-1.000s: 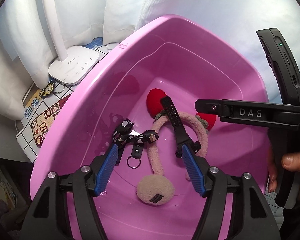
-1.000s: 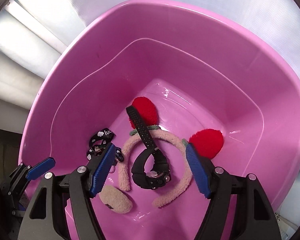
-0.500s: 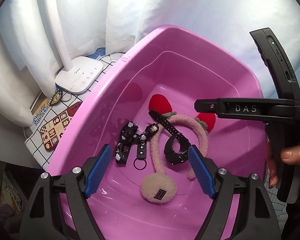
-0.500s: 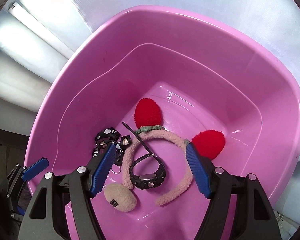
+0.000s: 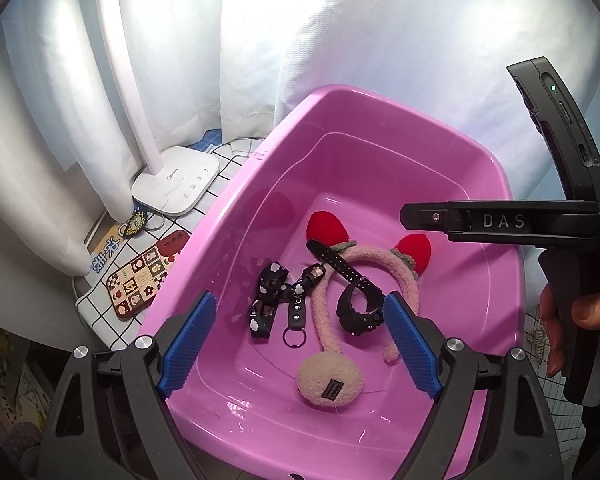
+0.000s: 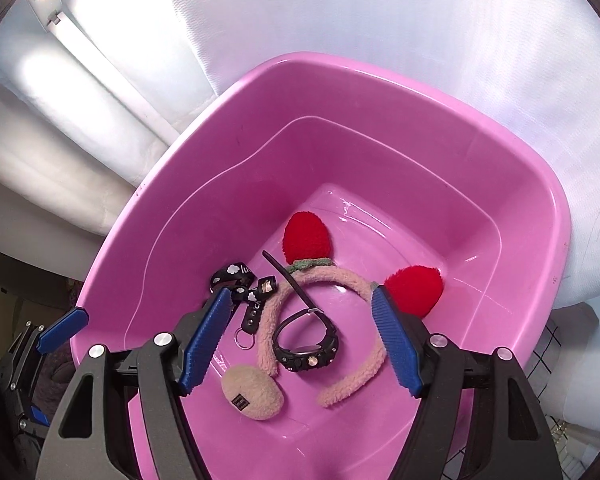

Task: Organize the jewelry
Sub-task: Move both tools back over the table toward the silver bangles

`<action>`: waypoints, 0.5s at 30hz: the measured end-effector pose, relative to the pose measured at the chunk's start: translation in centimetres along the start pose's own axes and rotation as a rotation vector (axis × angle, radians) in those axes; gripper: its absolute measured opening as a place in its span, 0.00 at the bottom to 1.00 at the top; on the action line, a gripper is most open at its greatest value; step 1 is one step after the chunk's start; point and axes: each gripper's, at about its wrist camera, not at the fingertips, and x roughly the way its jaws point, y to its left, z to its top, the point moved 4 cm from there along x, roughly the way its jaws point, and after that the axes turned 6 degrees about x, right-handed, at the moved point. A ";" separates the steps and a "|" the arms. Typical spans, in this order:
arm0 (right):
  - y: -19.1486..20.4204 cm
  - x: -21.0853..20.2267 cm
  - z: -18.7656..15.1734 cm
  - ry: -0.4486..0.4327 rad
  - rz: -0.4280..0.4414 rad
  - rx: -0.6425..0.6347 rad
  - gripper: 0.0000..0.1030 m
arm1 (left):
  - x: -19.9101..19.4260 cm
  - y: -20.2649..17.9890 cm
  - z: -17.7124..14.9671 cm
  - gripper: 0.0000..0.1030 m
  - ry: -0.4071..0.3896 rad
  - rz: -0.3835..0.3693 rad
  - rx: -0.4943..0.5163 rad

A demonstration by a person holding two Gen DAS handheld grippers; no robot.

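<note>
Left gripper (image 5: 296, 344): jaws spread wide, holding nothing, above near rim of tub.
Right gripper (image 6: 300, 336): jaws spread wide, nothing between them, above tub.
Tub (image 5: 380, 108): pink plastic, on checked cloth (image 5: 100, 304).
Pouch (image 5: 330, 380): beige, fuzzy, round, on tub floor, nearest.
Watch (image 6: 306, 340): black, on tub floor inside curve of headband, strap lying over headband.
Headband (image 6: 356, 280): pink, fuzzy, two red ears, on tub floor.
Keychain strap (image 5: 272, 296): black with white flowers, metal ring, left of headband.
Lamp base (image 5: 176, 186): white, left of tub, beyond it white curtain (image 5: 380, 32).
</note>
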 end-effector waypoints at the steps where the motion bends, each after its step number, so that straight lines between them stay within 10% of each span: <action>1: 0.1 -0.4 -0.2 -0.008 0.001 0.002 0.68 | -0.2 0.0 0.0 0.83 -0.006 0.002 0.003; 15: -1.2 -8.7 -5.8 -0.211 -0.026 0.082 0.68 | -3.0 -0.8 -0.1 0.91 -0.072 -0.003 0.047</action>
